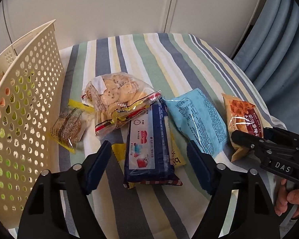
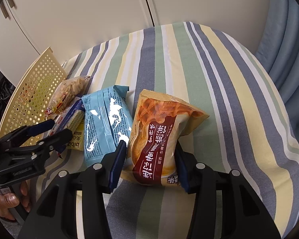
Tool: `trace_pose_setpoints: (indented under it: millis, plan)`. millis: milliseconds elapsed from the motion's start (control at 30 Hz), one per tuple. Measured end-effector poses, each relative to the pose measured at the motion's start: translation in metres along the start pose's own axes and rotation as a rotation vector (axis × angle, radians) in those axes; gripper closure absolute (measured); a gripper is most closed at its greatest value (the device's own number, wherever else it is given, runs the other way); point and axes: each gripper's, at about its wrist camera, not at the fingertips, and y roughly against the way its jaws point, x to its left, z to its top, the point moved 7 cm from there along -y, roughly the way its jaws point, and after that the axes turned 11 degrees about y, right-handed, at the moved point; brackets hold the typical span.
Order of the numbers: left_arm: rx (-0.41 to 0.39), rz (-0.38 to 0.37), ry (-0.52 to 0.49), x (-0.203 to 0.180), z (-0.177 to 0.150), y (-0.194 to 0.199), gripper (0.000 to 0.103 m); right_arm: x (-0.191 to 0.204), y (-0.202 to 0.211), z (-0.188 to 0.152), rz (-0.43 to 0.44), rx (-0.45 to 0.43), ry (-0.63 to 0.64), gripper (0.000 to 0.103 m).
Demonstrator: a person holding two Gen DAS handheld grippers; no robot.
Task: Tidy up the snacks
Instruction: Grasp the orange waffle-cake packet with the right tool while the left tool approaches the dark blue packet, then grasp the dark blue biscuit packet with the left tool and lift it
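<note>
Several snack packets lie on a striped cloth (image 1: 149, 59). My left gripper (image 1: 149, 155) is open, its fingers either side of a dark blue wafer packet (image 1: 149, 145) that lies on a yellow packet (image 1: 119, 153). Beside these are a clear bag of crackers (image 1: 117, 99), a small yellow-edged cake packet (image 1: 69, 127) and a light blue packet (image 1: 197, 115). My right gripper (image 2: 149, 165) is shut on the lower end of a tan pastry bag (image 2: 157, 135), which rests on the cloth. In the right wrist view the left gripper (image 2: 53, 133) sits over the dark blue wafer packet (image 2: 69, 117), next to the light blue packet (image 2: 105, 119).
A cream perforated basket (image 1: 29, 99) stands at the left edge of the cloth with some snacks inside; the basket (image 2: 39, 91) also shows in the right wrist view. A blue padded cushion (image 1: 273, 39) rises on the right. White cabinet doors (image 2: 89, 10) stand behind. A hand (image 1: 293, 199) holds the right gripper.
</note>
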Motion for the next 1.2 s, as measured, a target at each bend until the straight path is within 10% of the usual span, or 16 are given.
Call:
trace_pose_setpoints:
  millis: [267,833,900,1000,1100,1200]
  plan:
    - [0.028,-0.013,0.045,0.0,0.002,-0.015,0.057,-0.001,0.002,0.0,0.012,-0.005,-0.009,0.055]
    - [-0.101,-0.079,0.038,0.001,-0.014,0.059,0.06,-0.002,0.001,0.0,0.02,-0.006,-0.022,0.055]
    - [-0.12,-0.086,0.031,0.0,-0.013,0.071,0.079,-0.002,0.001,0.0,0.018,-0.005,-0.023,0.055]
    - [-0.137,-0.102,0.035,0.0,-0.009,0.086,0.082,-0.002,0.002,0.0,0.014,-0.004,-0.02,0.055]
    - [-0.121,-0.105,0.015,-0.001,-0.006,0.091,0.075,-0.002,0.001,0.0,0.013,-0.003,-0.021,0.055]
    - [-0.101,-0.09,0.005,-0.005,-0.008,0.084,0.028,-0.002,0.001,0.0,0.013,-0.002,-0.023,0.055]
